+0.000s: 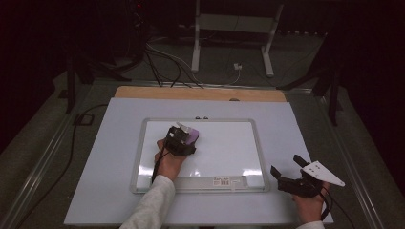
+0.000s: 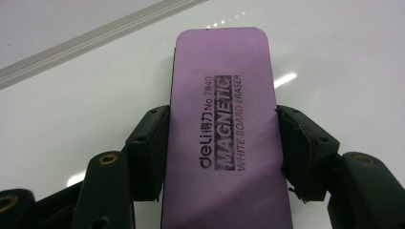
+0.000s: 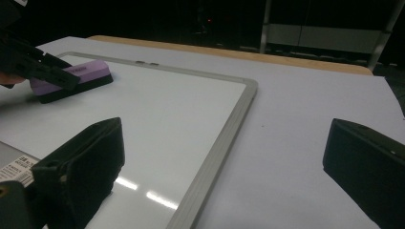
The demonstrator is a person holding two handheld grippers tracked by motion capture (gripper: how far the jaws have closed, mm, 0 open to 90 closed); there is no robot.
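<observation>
A purple magnetic whiteboard eraser lies flat on the whiteboard, near the board's upper left part. My left gripper is shut on the eraser, one black jaw on each long side. From above, the eraser sticks out just beyond the left gripper. My right gripper is open and holds nothing; it hovers off the board's lower right corner. In the right gripper view the eraser shows far left, and the right gripper spans the board's frame.
The whiteboard has a grey frame and lies on a pale sheet over a wooden table. A barcode label sits on the board's near edge. Cables and a stand are on the floor beyond the table.
</observation>
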